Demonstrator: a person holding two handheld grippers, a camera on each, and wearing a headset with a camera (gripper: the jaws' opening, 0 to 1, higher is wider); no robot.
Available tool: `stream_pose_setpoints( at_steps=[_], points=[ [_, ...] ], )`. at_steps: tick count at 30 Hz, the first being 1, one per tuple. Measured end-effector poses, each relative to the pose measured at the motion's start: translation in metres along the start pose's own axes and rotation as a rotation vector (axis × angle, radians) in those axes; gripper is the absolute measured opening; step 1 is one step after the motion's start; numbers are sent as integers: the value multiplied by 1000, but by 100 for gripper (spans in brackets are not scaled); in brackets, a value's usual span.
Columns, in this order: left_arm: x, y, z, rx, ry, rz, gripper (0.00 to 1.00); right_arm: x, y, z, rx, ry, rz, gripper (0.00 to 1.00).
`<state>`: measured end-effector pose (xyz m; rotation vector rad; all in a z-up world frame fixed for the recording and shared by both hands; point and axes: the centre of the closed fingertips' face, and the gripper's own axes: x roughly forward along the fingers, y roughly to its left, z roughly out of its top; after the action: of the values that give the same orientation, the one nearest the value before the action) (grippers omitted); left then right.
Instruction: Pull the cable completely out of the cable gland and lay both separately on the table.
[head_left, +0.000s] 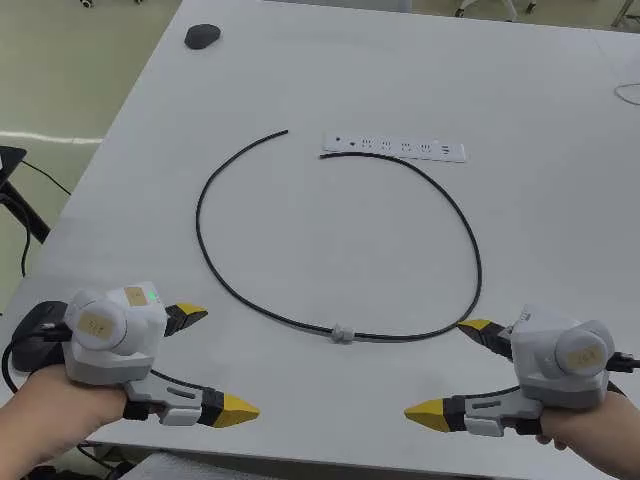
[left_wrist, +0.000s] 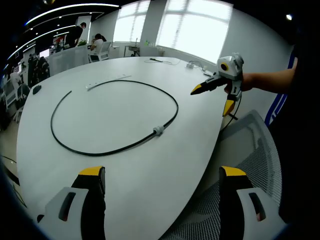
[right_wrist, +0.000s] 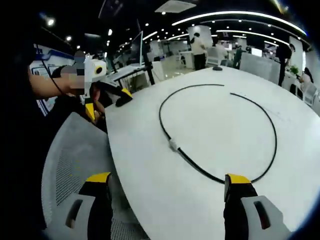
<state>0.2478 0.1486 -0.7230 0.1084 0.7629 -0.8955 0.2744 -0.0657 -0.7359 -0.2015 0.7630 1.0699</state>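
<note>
The pale grey worktop (head_left: 330, 60) stretches ahead of both tongs; on it the cable (head_left: 200, 215), thin, black and matt, lies in one wide loop, almost a full ring, ahead of the tongs and between them; its two cut ends stop a little short of each other on the side of the loop farthest from the tongs. The left tongs (head_left: 225, 360) and the right tongs (head_left: 438, 368) sit at the near edge, well apart, yellow tips turned inward; both are spread wide and grip nothing. A white strip (head_left: 395, 147) lies flat just beyond the loop's far gap, beside one cable end; a dark mouse (head_left: 202, 36) sits far beyond the left tongs. The gland (head_left: 342, 333), a small light-grey fitting, sits on the nearest arc of the loop, about midway between the two tongs, a little ahead of their tips; the cable runs through it and comes out on both sides.
</note>
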Motion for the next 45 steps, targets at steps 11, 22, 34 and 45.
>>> stream_pose_setpoints(
  at_steps=[11,22,34,45],
  points=[
    [1,-1,0,4,5,-7,91,5,2,0,-7,6,9,91],
    [1,2,-1,3,8,-6,92,9,0,5,-8,1,7,92],
    [1,3,-5,3,11,-6,92,19,-2,12,-30,15,12,91],
    [-1,7,-6,-2,4,-6,91,34,-10,24,-71,40,12,87]
  ],
)
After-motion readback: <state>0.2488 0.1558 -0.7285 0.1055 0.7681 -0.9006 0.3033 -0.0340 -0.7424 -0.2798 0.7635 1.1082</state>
